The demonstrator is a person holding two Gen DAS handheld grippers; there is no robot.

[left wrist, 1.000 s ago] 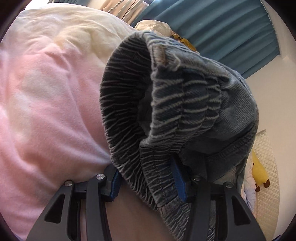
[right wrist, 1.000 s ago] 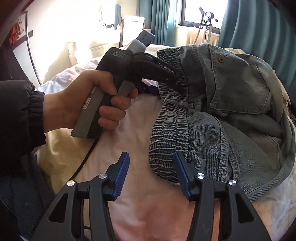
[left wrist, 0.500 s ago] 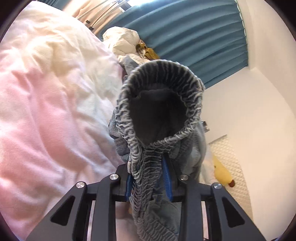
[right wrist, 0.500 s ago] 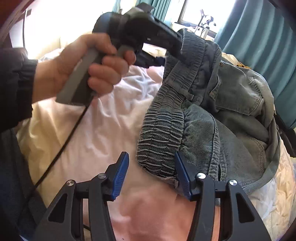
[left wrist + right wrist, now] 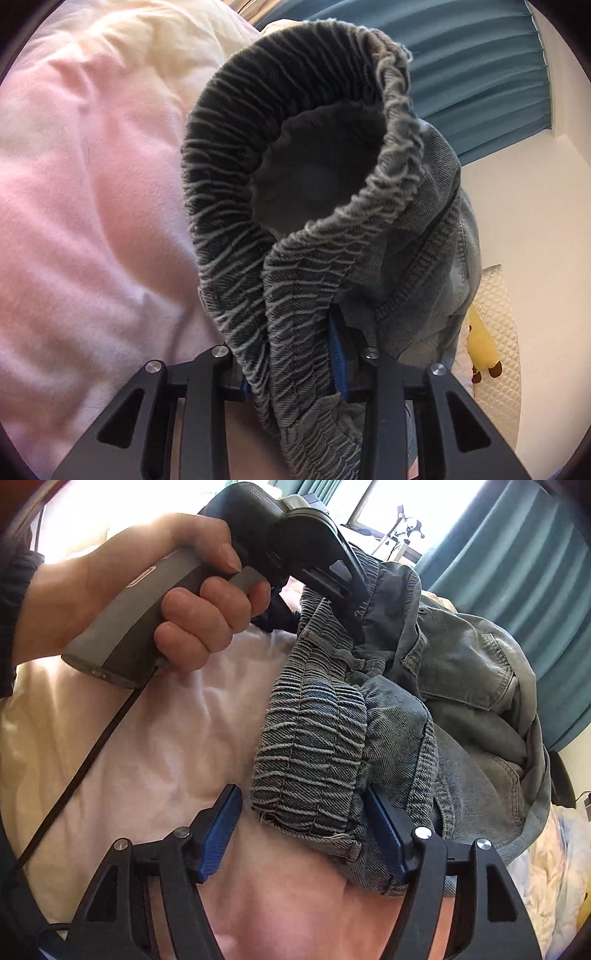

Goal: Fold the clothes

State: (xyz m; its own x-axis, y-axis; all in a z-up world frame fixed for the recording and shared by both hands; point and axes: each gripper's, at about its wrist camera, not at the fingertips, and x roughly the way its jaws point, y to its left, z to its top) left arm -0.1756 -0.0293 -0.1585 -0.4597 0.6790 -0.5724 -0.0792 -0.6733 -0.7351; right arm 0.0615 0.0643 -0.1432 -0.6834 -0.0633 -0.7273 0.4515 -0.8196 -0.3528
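Observation:
Crumpled blue-grey denim jeans (image 5: 461, 686) lie on a bed. In the left wrist view their elastic waistband (image 5: 229, 206) stands up as a loop. My left gripper (image 5: 291, 369) pinches a fold of it between its blue pads, though the jaws are opening slightly. The right wrist view shows a hand (image 5: 147, 590) holding that left gripper (image 5: 351, 616), which lifts the waistband's far part. My right gripper (image 5: 301, 794) sits low over the bedding. Its jaws are opening, with the near fold of waistband (image 5: 314, 746) between them; the left pad stands apart from the cloth.
Pink and cream bedding (image 5: 92, 203) covers the bed under the jeans. Teal curtains (image 5: 517, 572) hang behind, before a white wall. A yellow soft toy (image 5: 480, 347) lies at the bed's far side. The left gripper's black cable (image 5: 81, 771) trails across the bedding.
My left gripper has closed on the waistband and raised it off the bed. My right gripper's jaws have widened, and it has sunk closer to the near fold.

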